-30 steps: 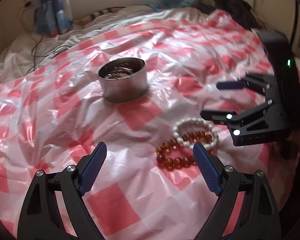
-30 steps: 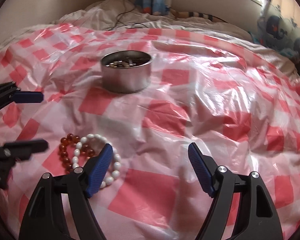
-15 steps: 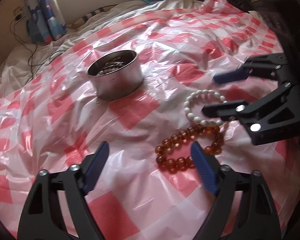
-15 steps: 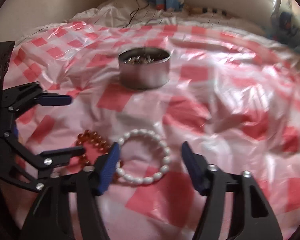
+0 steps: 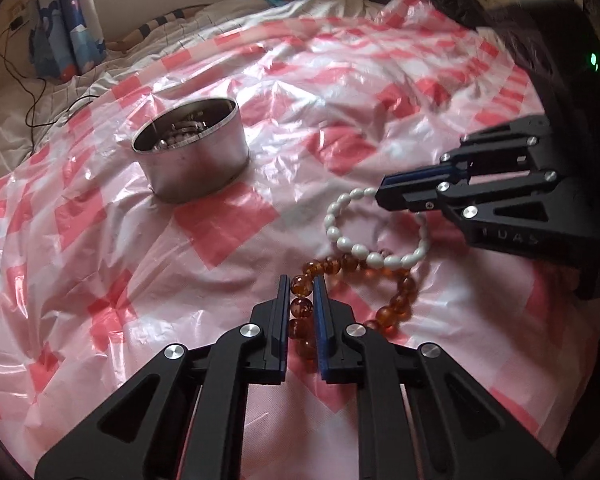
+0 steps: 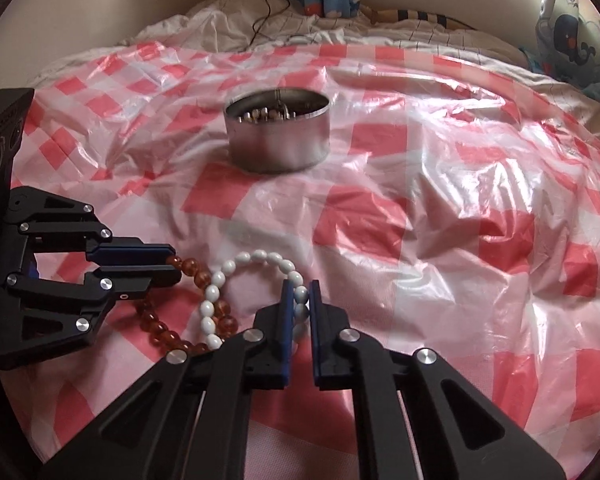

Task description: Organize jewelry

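- Left claw [image 5: 303,280]: closed on the amber bead bracelet [image 5: 396,300], jaws just drawn together, blue pads pinching two beads on the near-left arc of the loop; seen from the right wrist camera [image 6: 172,268] as a black linkage at the left edge with amber beads emerging from its tip.
- Right claw [image 6: 301,288]: closed on the white bead bracelet [image 6: 256,258], jaws just drawn together, pads clamped over beads on the right-hand arc of the loop; seen from the left wrist camera [image 5: 384,196] entering from the right, tip gripping the upper right of the white loop [image 5: 340,236].
- Amber bead bracelet, right wrist view [image 6: 160,326]: lying on the sheet, loop partly under the white bracelet.
- White and amber bracelets: overlapping, touching where the two loops cross; both resting on the sheet, whether either is lifted cannot be told.
- Round metal tin [image 5: 192,152] [image 6: 278,136]: upright, lidless, well beyond the bracelets and apart from both claws; small shiny pieces inside, too indistinct to identify.
- Red-and-white checked plastic sheet [image 5: 80,240] [image 6: 460,220]: crinkled, glossy, spread over a bed.
- Pale bedding [image 6: 220,16]: at the far edge beyond the sheet, with a dark cable [image 6: 266,4] trailing across it.
- Patterned blue curtain [image 5: 68,20]: hanging at the back.
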Demonstrator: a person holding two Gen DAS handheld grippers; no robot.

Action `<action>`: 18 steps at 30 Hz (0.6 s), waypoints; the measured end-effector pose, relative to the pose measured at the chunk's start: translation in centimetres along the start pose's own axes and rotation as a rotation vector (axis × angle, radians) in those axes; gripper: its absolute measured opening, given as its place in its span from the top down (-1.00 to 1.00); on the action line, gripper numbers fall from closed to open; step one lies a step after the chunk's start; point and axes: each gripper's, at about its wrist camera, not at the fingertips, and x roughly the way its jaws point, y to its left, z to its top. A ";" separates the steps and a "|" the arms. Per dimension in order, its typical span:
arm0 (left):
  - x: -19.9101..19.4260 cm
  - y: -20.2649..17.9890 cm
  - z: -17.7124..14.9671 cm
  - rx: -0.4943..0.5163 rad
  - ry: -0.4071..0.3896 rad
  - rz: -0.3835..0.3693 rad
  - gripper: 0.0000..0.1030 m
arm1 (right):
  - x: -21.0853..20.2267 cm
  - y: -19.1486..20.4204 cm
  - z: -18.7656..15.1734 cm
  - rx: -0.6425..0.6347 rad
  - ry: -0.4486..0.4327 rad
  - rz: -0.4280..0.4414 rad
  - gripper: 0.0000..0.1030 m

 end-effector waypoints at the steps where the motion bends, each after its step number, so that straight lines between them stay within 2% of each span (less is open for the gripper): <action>1: -0.6 0.3 0.2 -0.019 -0.024 -0.012 0.80 | -0.6 -0.3 0.2 0.018 -0.025 0.013 0.84; 6: -2.1 1.7 0.7 -0.080 -0.071 -0.029 0.81 | -2.2 -1.6 0.8 0.095 -0.102 0.076 0.84; 18: -3.5 1.4 2.6 -0.077 -0.122 0.003 0.80 | -5.3 -2.6 2.1 0.193 -0.253 0.227 0.84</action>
